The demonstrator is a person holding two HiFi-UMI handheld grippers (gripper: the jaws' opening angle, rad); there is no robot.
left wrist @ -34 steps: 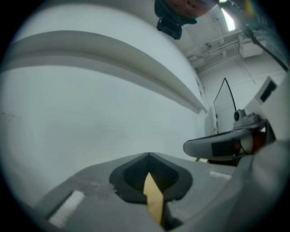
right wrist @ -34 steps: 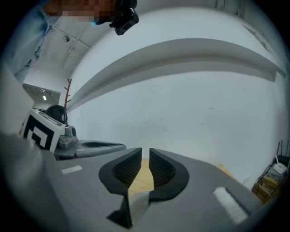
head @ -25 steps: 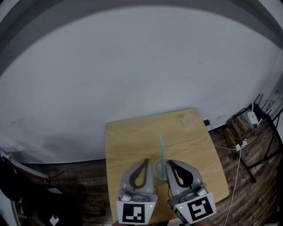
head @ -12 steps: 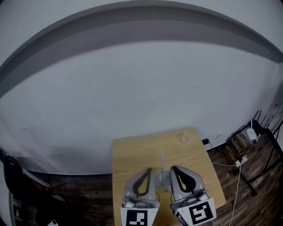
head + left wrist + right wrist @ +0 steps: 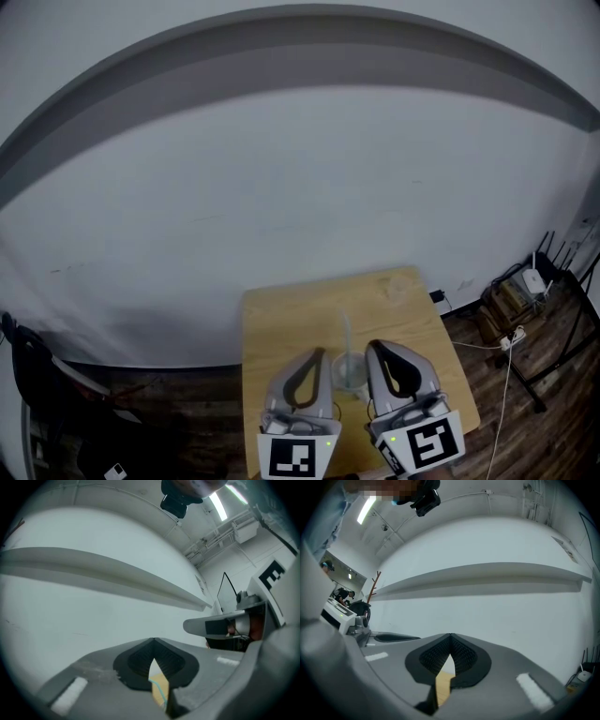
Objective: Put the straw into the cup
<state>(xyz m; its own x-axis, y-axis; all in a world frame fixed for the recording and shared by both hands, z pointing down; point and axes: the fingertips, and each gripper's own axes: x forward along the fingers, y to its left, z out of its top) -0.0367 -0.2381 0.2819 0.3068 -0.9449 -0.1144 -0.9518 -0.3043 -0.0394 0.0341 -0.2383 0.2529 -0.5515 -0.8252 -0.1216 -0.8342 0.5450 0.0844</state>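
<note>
Both closed and empty, left gripper (image 5: 314, 355) and right gripper (image 5: 375, 348) are flanking the clear cup (image 5: 349, 374). Its thin straw (image 5: 345, 333) is standing upright, mid wooden table (image 5: 281, 319).

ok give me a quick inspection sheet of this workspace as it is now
surface: wooden table, mostly bare.
job's things: clear cup upright on the table; straw standing in it.
clutter: faint pale spot near the far right corner, can't tell what.
grippers: left gripper and right gripper both shut, empty, either side of the cup.
cables: white cable on the floor, right of the table.
surroundings: grey wall, dark wood floor.
</note>
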